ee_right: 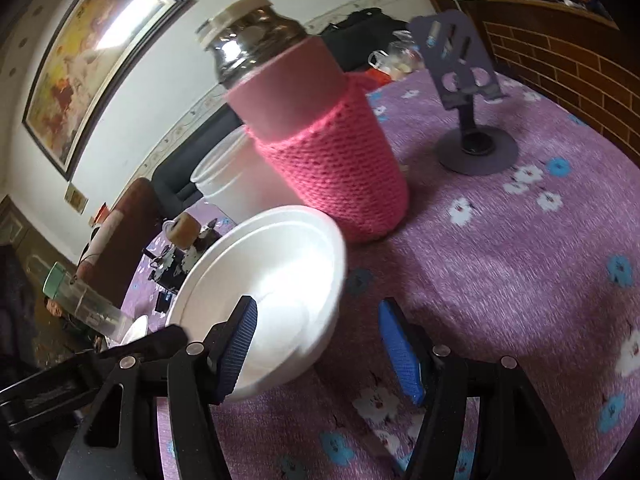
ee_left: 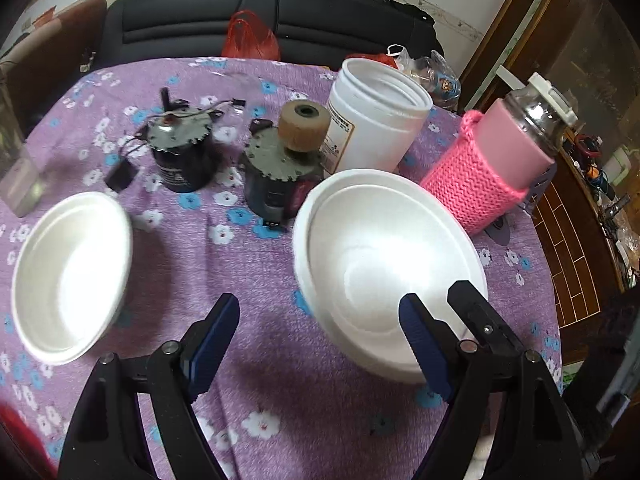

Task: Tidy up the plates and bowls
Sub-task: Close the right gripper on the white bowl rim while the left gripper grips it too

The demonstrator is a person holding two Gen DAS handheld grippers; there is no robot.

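On the purple floral tablecloth [ee_left: 280,320], right of centre in your left wrist view, sits the large white bowl [ee_left: 384,256]; it looks like stacked bowls, rims nested. Small white bowl [ee_left: 72,276] lies at left of frame, well apart from the large one.

Your left gripper [ee_left: 320,332] is released, jaws wide: left finger over bare cloth, right finger in front of the large bowl's near rim. Whether that pad touches the rim, cannot tell. Tip of your right gripper [ee_left: 476,312] shows just beyond it, over the same rim.

Right wrist view: your right gripper [ee_right: 316,340] also stands released, nothing clamped. Left finger overlaps the bowl's near wall, right finger over cloth beside it.

Behind the bowl, upper part of the left view: pink knit-sleeved flask [ee_left: 500,160], white tub [ee_left: 376,128], two motors [ee_left: 276,168] and [ee_left: 180,148]. Purple phone stand [ee_right: 464,92] upper right in the right view
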